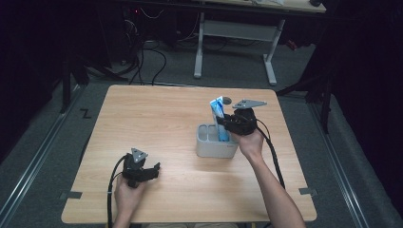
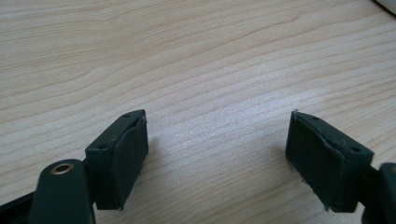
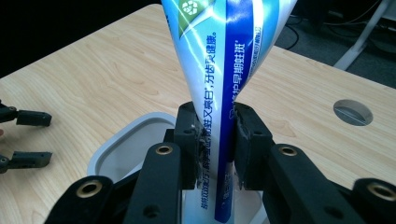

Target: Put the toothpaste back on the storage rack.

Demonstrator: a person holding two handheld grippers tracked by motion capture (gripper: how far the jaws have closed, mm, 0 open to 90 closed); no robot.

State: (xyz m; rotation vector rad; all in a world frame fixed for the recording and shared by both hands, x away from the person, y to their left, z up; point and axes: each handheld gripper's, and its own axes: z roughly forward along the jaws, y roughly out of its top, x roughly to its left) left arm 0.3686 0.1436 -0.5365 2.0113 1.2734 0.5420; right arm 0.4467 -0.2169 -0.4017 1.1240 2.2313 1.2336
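the wooden desk (image 1: 157,118) takes up most of the high view, its pale top running from 9 o'clock across to 3 o'clock. just right of the desk's middle stands a grey holder (image 1: 215,142) with open compartments. a blue and white toothpaste tube (image 1: 218,116) rises upright out of the holder, its flat crimped end at 12 o'clock and its lower end down in a compartment toward the holder's right side. the right gripper (image 1: 227,122) comes in from 3 o'clock of the tube; in the right gripper view its pads press both sides of the tube (image 3: 224,93), clamped tight on it above the holder's rim (image 3: 121,135). the left gripper (image 1: 153,171) rests at 7 o'clock of the holder, well apart from it, its jaws spread wide over bare wood with nothing between them.
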